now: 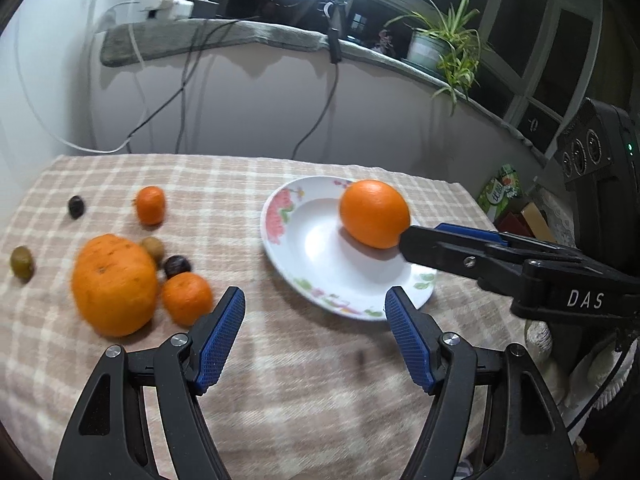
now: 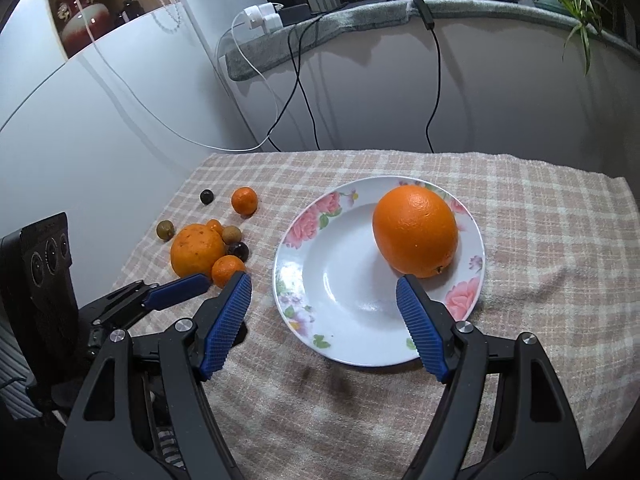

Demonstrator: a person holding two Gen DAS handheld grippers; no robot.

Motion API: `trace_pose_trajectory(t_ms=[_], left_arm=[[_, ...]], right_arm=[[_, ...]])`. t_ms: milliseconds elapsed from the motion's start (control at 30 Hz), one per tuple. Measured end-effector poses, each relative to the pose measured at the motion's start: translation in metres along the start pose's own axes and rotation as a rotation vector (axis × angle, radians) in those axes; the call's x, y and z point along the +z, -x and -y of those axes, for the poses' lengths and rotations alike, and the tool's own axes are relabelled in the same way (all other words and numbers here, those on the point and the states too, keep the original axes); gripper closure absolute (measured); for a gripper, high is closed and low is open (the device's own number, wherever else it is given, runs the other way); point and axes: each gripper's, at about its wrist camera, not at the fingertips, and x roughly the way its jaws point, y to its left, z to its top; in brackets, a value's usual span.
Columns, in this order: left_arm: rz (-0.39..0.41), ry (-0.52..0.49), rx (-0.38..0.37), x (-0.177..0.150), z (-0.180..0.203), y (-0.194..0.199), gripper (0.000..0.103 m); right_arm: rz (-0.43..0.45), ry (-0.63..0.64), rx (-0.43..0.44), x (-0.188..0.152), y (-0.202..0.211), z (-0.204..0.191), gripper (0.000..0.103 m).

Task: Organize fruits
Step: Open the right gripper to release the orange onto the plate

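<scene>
a: left wrist view first. how far along does this look?

b: barely begun, i'd say. one large orange [image 1: 374, 213] sits on the far right part of the floral plate [image 1: 280, 236], and the rest of the fruit is on the checked cloth [image 1: 304, 380] over the counter, off to the left.

a: what is left there?

b: a big rough orange [image 1: 114, 284], a small mandarin [image 1: 186, 298] touching its right side, another mandarin [image 1: 150, 205] farther back, two dark round fruits [image 1: 177, 266] [image 1: 76, 206] and two greenish-brown ones [image 1: 153, 249] [image 1: 22, 262]. none is on the plate.

a: and the left tongs [image 1: 314, 308]?

b: spread wide, nothing between them, hanging over the cloth between the pile and the plate's near rim. the right tongs [image 1: 412, 242] reach in from the right, just beside the large orange; from here i cannot tell whether they touch it.

a: now the right wrist view.

b: the right tongs [image 2: 324, 294] are wide apart and empty, above the near part of the plate [image 2: 316, 264]; the large orange [image 2: 416, 236] lies beyond the right finger, free of any grip. the loose pile, with the rough orange [image 2: 197, 249], lies left of the plate, and the left tongs [image 2: 180, 290] point at it.

a: so?

b: one fruit placed, seven or so to go, judging by what lies loose.
</scene>
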Motion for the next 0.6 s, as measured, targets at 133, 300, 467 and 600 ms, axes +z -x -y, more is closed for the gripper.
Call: trace_pose_trajectory(t_ms=[133, 300, 467, 600], left_arm=[[0.011, 0.039, 0.033, -0.006, -0.018, 0.012, 0.03], [0.027, 0.076, 0.076, -0.011, -0.04, 0.026, 0.03], [0.038, 0.139, 0.12, -0.02, -0.071, 0.038, 0.03], [0.036, 0.197, 0.142, -0.025, -0.094, 0.042, 0.03]], right_arm=[[0.01, 0.032, 0.012, -0.001, -0.001, -0.011, 0.025], [-0.02, 0.069, 0.039, 0.001, -0.009, -0.026, 0.025], [-0.06, 0.104, 0.063, 0.004, -0.023, -0.042, 0.025], [-0.083, 0.125, 0.086, 0.007, -0.035, -0.055, 0.025]])
